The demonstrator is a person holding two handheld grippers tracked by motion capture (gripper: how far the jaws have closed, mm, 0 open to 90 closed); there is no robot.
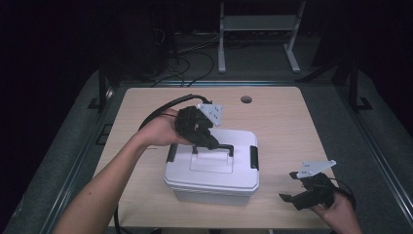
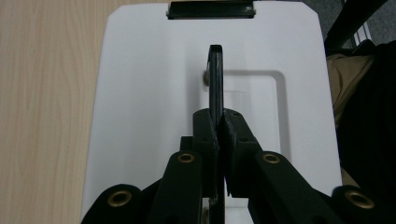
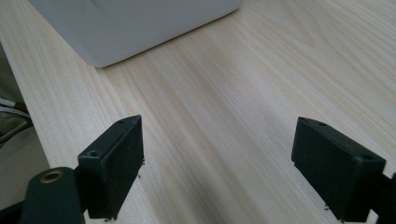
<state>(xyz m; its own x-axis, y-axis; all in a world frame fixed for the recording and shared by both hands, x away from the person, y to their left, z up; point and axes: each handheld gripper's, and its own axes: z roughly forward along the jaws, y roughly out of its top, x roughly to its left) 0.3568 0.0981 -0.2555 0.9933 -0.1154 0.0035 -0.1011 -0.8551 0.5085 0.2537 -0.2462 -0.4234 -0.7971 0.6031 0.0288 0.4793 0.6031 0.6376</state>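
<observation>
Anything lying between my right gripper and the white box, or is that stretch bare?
Bare. In the right gripper view, bare table runs from the open right gripper to the white box; the high view shows the same gap.

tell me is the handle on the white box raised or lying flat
Raised: the black handle stands on edge above the white box's lid, pinched by the left tool.

This looks like a lab or recording room rather than a home. A pale wooden worktop [image 1: 282, 122] with a cable hole [image 1: 246, 99] stands on grey carpet in a darkened space, with loose cables [image 1: 187, 53] and a white metal stand [image 1: 258, 29] behind it.
</observation>
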